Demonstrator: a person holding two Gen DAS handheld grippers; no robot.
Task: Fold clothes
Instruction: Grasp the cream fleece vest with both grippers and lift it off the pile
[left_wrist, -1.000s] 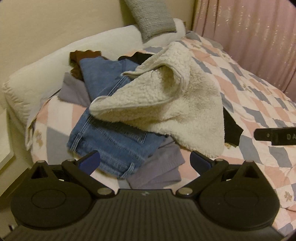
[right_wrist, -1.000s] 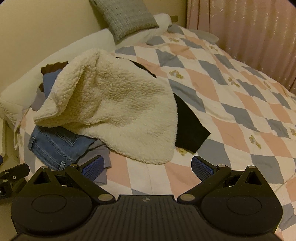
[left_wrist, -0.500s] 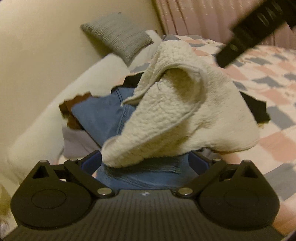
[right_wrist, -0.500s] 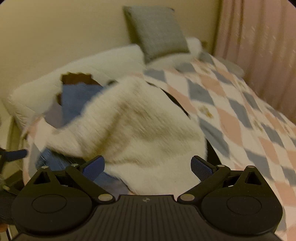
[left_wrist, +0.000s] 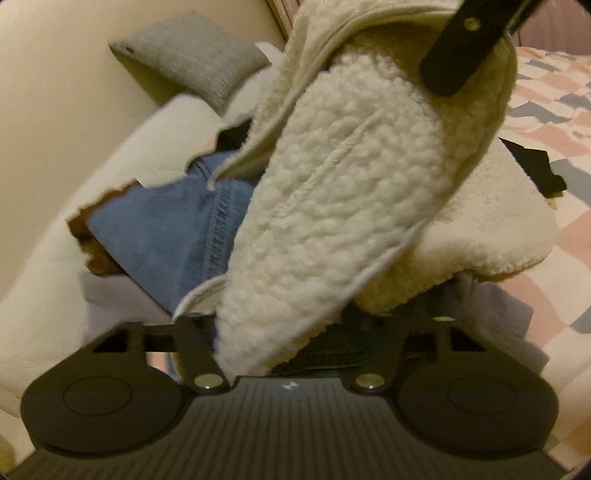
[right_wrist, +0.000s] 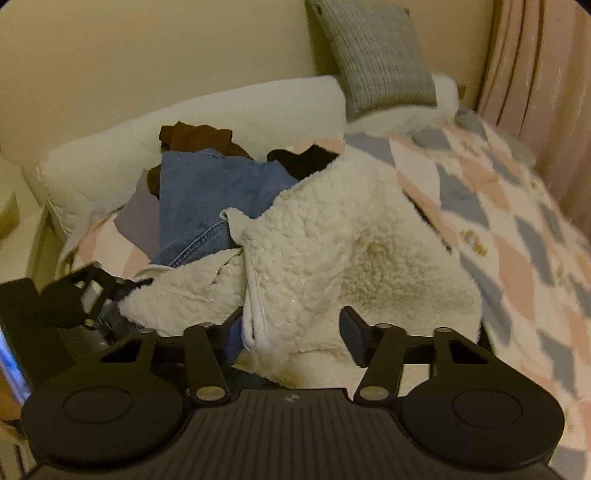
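A cream sherpa fleece garment (left_wrist: 351, 206) is seen lying on top of a pile of clothes at the head end of a bed (right_wrist: 517, 236). In the left wrist view one long flap of it is raised, its long axis running diagonally from the upper right down to the lower left, where the narrow end hangs into the left claw (left_wrist: 295, 347). The fingertips of that claw are hidden by the fleece, so it cannot be told whether they are spread or pinching. The right claw (right_wrist: 291, 332) is seen from its own camera with its jaws partly drawn in around a bound edge of the fleece (the cloth fills the gap between the blue pads (right_wrist: 351, 328), though a firm pinch cannot be confirmed). One dark finger of it (left_wrist: 465, 48) is also seen at the upper right of the left view, against the top of the raised flap.

Under the fleece, blue jeans (right_wrist: 207, 192) are spread, with a brown garment (right_wrist: 192, 136), a lilac-grey garment (right_wrist: 136, 218) and a black garment (right_wrist: 306, 162) partly covered beside them. A grey cushion (right_wrist: 376, 59) is propped against the wall on a white pillow (right_wrist: 207, 118). The bed is covered by a quilt (right_wrist: 491, 192) in pink, grey and white diamonds.
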